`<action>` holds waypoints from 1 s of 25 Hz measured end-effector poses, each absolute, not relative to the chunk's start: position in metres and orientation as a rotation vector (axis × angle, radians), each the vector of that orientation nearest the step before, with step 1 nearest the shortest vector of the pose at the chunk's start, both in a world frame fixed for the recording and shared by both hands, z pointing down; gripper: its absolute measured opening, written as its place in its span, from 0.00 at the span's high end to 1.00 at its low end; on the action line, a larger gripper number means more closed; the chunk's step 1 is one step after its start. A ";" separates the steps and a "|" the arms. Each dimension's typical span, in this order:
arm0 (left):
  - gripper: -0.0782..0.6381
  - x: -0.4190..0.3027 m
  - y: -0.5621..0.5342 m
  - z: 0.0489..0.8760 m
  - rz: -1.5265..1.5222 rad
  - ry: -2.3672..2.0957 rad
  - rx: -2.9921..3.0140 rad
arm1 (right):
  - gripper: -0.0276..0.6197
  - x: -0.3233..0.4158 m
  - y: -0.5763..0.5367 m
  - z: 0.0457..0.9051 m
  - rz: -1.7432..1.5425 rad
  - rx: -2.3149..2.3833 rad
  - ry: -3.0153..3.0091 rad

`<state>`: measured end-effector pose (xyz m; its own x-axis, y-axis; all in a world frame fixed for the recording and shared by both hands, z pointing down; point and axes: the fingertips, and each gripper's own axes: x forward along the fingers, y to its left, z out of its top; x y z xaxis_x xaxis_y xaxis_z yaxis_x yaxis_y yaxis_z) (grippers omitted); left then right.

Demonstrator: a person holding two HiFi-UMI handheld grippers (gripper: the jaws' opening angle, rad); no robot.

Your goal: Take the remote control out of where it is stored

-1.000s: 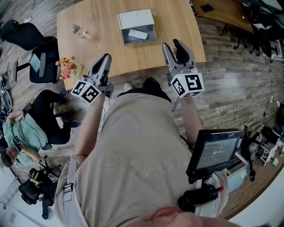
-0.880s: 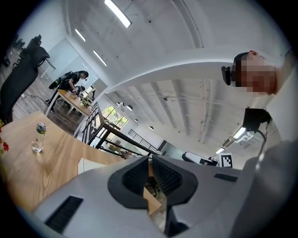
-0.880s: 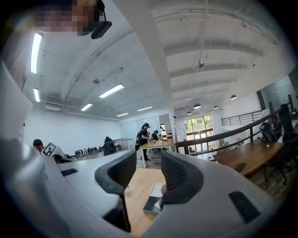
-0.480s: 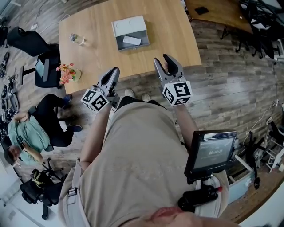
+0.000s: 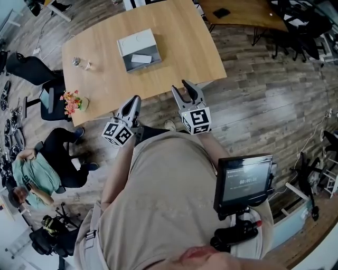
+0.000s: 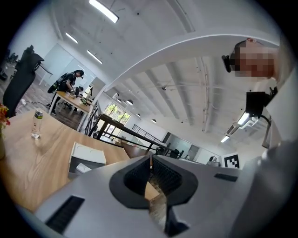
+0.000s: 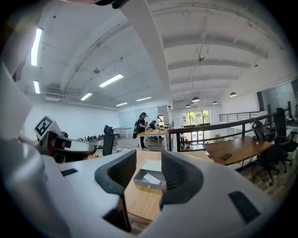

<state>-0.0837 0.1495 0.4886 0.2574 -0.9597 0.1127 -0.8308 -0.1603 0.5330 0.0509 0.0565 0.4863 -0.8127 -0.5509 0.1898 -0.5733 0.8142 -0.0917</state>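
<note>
A white remote control [image 5: 141,58] lies inside an open grey box [image 5: 130,65] on the wooden table [image 5: 174,42], its white lid [image 5: 136,40] folded back behind it. Both grippers hang in front of the table's near edge, well short of the box. My left gripper [image 5: 133,101] is shut with nothing in it; in the left gripper view [image 6: 150,162] the box [image 6: 86,158] lies far to its left. My right gripper [image 5: 182,88] stands slightly open and empty. Between its jaws [image 7: 149,170], the right gripper view shows the box [image 7: 139,180] and remote [image 7: 152,178] far ahead.
A small bottle [image 5: 80,63] and a flower pot [image 5: 71,103] stand at the table's left side. A black chair [image 5: 50,97] and a seated person [image 5: 31,169] are at the left. A second table [image 5: 237,10] is at the back right. Wooden floor lies under the grippers.
In the head view the table and box have drifted up and left and look smaller. Both grippers now sit further back from the table's edge. Neither pair of jaws has changed.
</note>
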 end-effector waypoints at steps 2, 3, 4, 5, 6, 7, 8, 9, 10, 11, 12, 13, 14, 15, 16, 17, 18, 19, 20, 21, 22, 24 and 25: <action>0.88 -0.075 0.146 0.500 -0.316 -1.613 2.027 | 0.69 0.055 0.060 0.499 0.208 0.861 -2.817; 0.88 -0.071 0.146 0.505 -0.303 -1.607 2.021 | 0.69 0.057 0.062 0.505 0.202 0.847 -2.802; 0.88 -0.068 0.147 0.508 -0.294 -1.603 2.016 | 0.69 0.057 0.064 0.511 0.193 0.836 -2.789; 0.88 -0.066 0.148 0.510 -0.288 -1.601 2.011 | 0.69 0.057 0.066 0.516 0.183 0.830 -2.779; 0.88 -0.064 0.149 0.511 -0.287 -1.600 2.005 | 0.69 0.057 0.067 0.521 0.172 0.827 -2.771; 0.88 -0.062 0.152 0.512 -0.285 -1.601 2.000 | 0.69 0.058 0.068 0.525 0.159 0.826 -2.766; 0.88 -0.061 0.155 0.514 -0.284 -1.602 1.994 | 0.69 0.058 0.070 0.528 0.145 0.825 -2.763; 0.88 -0.060 0.158 0.517 -0.284 -1.604 1.985 | 0.69 0.058 0.072 0.530 0.134 0.825 -2.762; 0.88 -0.060 0.160 0.521 -0.284 -1.603 1.973 | 0.69 0.057 0.073 0.531 0.128 0.825 -2.763; 0.88 -0.060 0.162 0.525 -0.286 -1.600 1.958 | 0.69 0.056 0.074 0.532 0.128 0.823 -2.764; 0.88 -0.061 0.164 0.529 -0.288 -1.594 1.945 | 0.70 0.055 0.075 0.533 0.129 0.821 -2.765; 0.88 -0.060 0.166 0.532 -0.287 -1.588 1.934 | 0.69 0.055 0.078 0.533 0.130 0.817 -2.767; 0.88 -0.060 0.168 0.534 -0.283 -1.583 1.930 | 0.69 0.055 0.081 0.534 0.129 0.811 -2.766; 0.88 -0.059 0.170 0.535 -0.277 -1.581 1.929 | 0.69 0.056 0.084 0.534 0.128 0.805 -2.765; 0.88 -0.059 0.172 0.536 -0.269 -1.579 1.931 | 0.69 0.056 0.086 0.535 0.127 0.798 -2.762; 0.88 -0.059 0.172 0.536 -0.262 -1.577 1.932 | 0.69 0.057 0.088 0.536 0.126 0.795 -2.759; 0.88 -0.059 0.172 0.536 -0.254 -1.574 1.933 | 0.70 0.057 0.089 0.537 0.126 0.793 -2.755; 0.88 -0.059 0.171 0.536 -0.246 -1.572 1.934 | 0.69 0.058 0.089 0.537 0.125 0.794 -2.752; 0.88 -0.059 0.169 0.536 -0.239 -1.571 1.937 | 0.69 0.058 0.088 0.537 0.123 0.796 -2.749; 0.88 -0.059 0.168 0.535 -0.235 -1.571 1.940 | 0.70 0.058 0.087 0.537 0.121 0.797 -2.747; 0.88 -0.059 0.167 0.534 -0.235 -1.570 1.942 | 0.69 0.057 0.086 0.537 0.118 0.797 -2.745; 0.88 -0.059 0.168 0.533 -0.239 -1.570 1.940 | 0.70 0.054 0.087 0.539 0.113 0.792 -2.735; 0.88 -0.059 0.170 0.534 -0.239 -1.568 1.938 | 0.70 0.053 0.089 0.541 0.110 0.788 -2.727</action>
<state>-0.0587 0.1700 0.5337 0.2763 -0.9308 0.2394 -0.8175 -0.0966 0.5678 0.0535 0.0885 0.5408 -0.8047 -0.5093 0.3050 -0.5322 0.8466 0.0095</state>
